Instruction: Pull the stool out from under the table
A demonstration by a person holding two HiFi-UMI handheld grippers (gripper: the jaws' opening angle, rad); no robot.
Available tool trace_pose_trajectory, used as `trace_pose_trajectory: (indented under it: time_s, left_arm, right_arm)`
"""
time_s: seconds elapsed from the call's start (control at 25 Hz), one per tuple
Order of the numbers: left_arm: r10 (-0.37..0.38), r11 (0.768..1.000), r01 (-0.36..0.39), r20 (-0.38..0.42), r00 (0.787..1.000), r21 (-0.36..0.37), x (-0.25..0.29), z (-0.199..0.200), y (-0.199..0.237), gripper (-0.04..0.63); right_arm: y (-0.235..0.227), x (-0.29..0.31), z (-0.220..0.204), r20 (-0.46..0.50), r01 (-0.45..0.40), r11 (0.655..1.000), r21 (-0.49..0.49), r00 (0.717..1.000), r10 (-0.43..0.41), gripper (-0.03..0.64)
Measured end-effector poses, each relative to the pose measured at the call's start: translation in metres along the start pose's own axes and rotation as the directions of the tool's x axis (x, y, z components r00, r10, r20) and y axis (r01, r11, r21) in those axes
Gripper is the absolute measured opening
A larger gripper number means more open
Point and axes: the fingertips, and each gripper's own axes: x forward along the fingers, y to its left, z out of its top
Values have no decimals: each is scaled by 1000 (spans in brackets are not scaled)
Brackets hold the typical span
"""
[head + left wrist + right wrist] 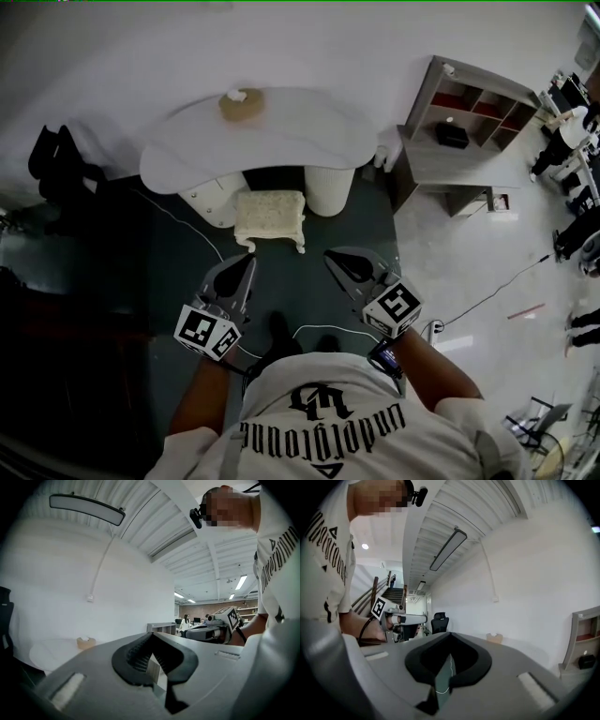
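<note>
A cream stool (270, 217) with short carved legs stands on the dark floor, its far end tucked between the pedestals of the white curved table (309, 131). Both grippers hover over the floor on the near side of the stool and touch nothing. My left gripper (247, 262) points at the stool's near left corner, jaws shut and empty. My right gripper (331, 254) is just right of the stool's near right leg, also shut and empty. The left gripper view shows its own closed jaws (152, 638) and the right gripper (220, 622). The stool is hidden in both gripper views.
A small tan box (242, 103) sits on the tabletop. A grey cubby shelf unit (469, 112) stands to the right, a black chair (56, 159) to the left. Thin cables (487, 295) run across the floor. People stand at the far right edge.
</note>
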Motion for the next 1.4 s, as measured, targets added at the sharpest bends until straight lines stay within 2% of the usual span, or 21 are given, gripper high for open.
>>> trace_pose_trajectory:
  time_s: [0.28, 0.56, 0.72, 1.08, 1.4]
  left_arm:
    - [43, 999, -43, -15, 999, 12, -37, -13, -47, 2]
    - [24, 998, -23, -15, 1000, 65, -82, -14, -68, 2]
    - [7, 995, -5, -20, 1000, 104, -116, -10, -70, 2]
    - [19, 996, -14, -50, 999, 91, -229, -21, -64, 2]
    - [-2, 994, 7, -53, 999, 106, -299, -36, -73, 2]
  right_arm:
    - [34, -45, -15, -1, -29, 1000, -8, 1000, 29, 0]
    - [80, -62, -16, 7, -13, 1000, -22, 1000, 13, 0]
    - [109, -59, -11, 5, 7, 1000, -17, 1000, -7, 0]
    - [206, -48, -24, -16, 1, 1000, -31, 1000, -1, 0]
    - [273, -57, -41, -25, 21, 999, -34, 999, -22, 0]
